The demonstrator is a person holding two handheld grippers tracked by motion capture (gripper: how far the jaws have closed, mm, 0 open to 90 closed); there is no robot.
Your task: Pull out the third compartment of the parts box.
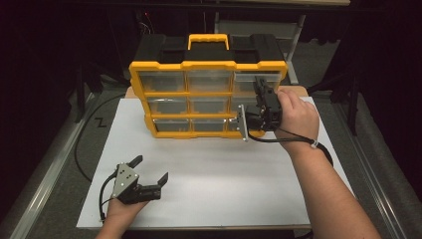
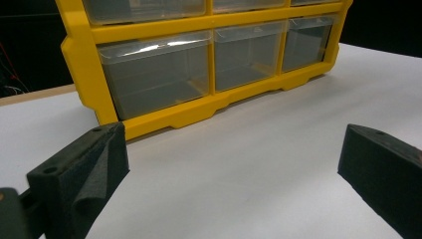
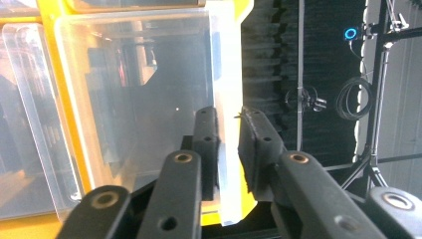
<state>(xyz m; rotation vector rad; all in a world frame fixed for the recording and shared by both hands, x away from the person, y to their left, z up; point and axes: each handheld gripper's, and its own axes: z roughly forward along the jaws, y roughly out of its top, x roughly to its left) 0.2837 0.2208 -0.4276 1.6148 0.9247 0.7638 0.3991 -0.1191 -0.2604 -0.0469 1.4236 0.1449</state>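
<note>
Left gripper [image 1: 152,169] idle on the near table [image 1: 224,174], jaws spread wide and empty, parked clear of the work. Farther back, the organizer [image 1: 209,94] stands upright so its drawers face the person. Right gripper [image 1: 260,92] pinches the front lip of the top-right drawer [image 3: 134,89], jaws narrow, likely to slide it.

The organizer [image 1: 209,94] stands upright across the far half of the tabletop [image 1: 224,169], walling off the back. In front of it the white surface lies open from edge to edge, apart from the left gripper [image 1: 149,172] resting near the front left corner. The right gripper [image 1: 261,94] and its hand [image 1: 296,117] crowd the organizer's right column, where the top right drawer [image 3: 149,99] juts out.
</note>
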